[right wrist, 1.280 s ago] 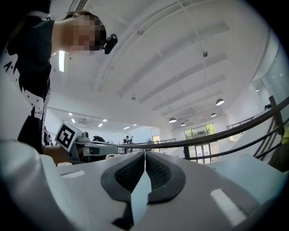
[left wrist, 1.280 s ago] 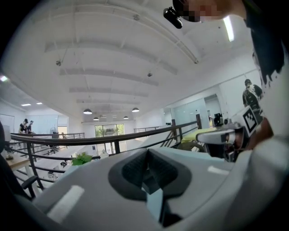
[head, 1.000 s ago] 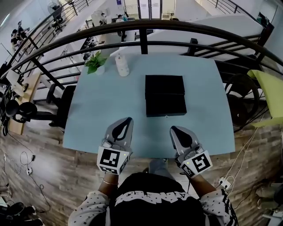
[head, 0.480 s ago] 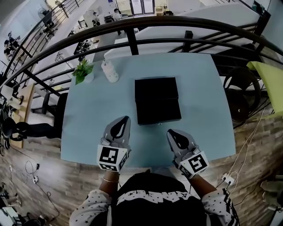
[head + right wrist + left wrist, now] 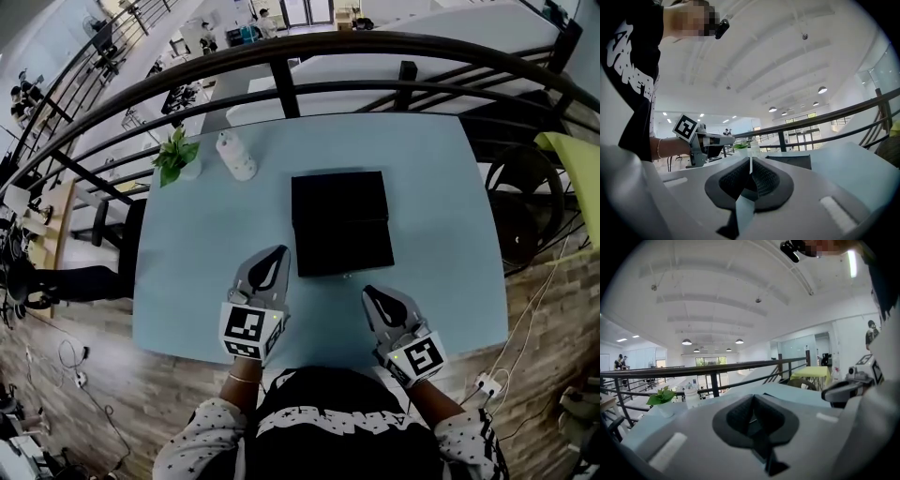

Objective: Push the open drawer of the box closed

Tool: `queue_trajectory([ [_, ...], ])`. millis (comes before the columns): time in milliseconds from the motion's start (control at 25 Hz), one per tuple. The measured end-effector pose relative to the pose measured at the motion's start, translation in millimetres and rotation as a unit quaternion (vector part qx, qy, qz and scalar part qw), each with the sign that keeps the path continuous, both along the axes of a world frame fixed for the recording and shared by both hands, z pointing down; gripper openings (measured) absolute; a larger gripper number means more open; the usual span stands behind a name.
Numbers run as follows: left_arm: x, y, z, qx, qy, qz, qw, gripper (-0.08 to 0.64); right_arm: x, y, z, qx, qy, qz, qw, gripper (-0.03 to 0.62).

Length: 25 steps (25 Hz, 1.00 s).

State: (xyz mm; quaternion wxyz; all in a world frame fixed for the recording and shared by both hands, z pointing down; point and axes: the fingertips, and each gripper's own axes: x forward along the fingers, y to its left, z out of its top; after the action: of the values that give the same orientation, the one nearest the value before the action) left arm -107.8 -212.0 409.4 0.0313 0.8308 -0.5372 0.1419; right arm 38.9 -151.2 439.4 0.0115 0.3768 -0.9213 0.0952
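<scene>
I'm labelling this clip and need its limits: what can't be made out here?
Drawer contents: head view, too dark and small.
Black box in the left gripper view: mostly hidden behind the left gripper itself.
White bottle label: head view, too small.

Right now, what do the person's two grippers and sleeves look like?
The left gripper and right gripper have pale grey, tapering jaws with dark ribbed pads. Each carries a white cube with black square markers. No cables show. The sleeves are white with dark speckles; a thin bracelet circles the left wrist.
</scene>
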Motion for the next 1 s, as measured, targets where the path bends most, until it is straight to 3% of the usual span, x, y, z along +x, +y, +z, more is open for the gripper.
queue_trajectory([
  [400, -34, -44, 27, -0.048, 0.002, 0.022, 0.9986, 0.0, -34, -26, 15, -0.031, 0.014, 0.03, 0.999, 0.002],
  [600, -58, -73, 43, -0.045, 0.003, 0.02, 0.9988, 0.0, -52, -36, 39, -0.049, 0.022, 0.05, 0.997, 0.002],
  [1000, -52, -115, 100, -0.092, -0.002, 0.043, 0.9949, 0.0, -50, -39, 86, -0.105, 0.047, 0.096, 0.989, 0.023],
])
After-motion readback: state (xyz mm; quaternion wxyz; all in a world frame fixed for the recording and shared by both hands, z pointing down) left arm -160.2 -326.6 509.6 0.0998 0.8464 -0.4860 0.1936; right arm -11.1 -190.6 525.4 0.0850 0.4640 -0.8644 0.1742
